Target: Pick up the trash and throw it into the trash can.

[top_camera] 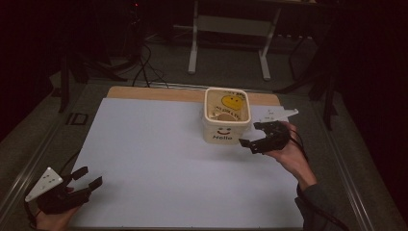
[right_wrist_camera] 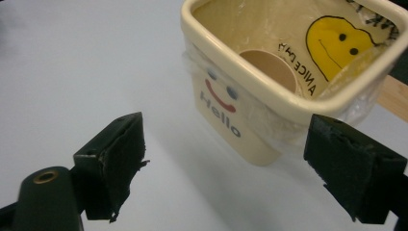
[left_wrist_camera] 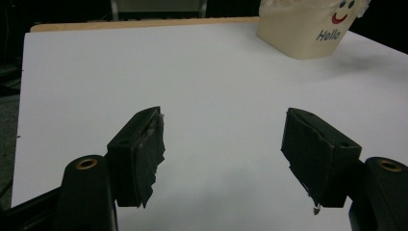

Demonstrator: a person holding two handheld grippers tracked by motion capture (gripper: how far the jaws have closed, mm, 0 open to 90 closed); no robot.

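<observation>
Left gripper [top_camera: 88, 177] rests at the near left corner of the white sheet [top_camera: 159, 159], jaws spread, empty, well apart from the work. Right gripper [top_camera: 260, 135] hangs just right of the bin [top_camera: 226, 129], jaws spread wide, empty, facing its "Hello" corner. The bin stands upright at the far middle of the sheet, bag-lined, a round brown thing [right_wrist_camera: 267, 67] inside. The right gripper is nearer by far; the bin lies ahead of its open jaws.
</observation>
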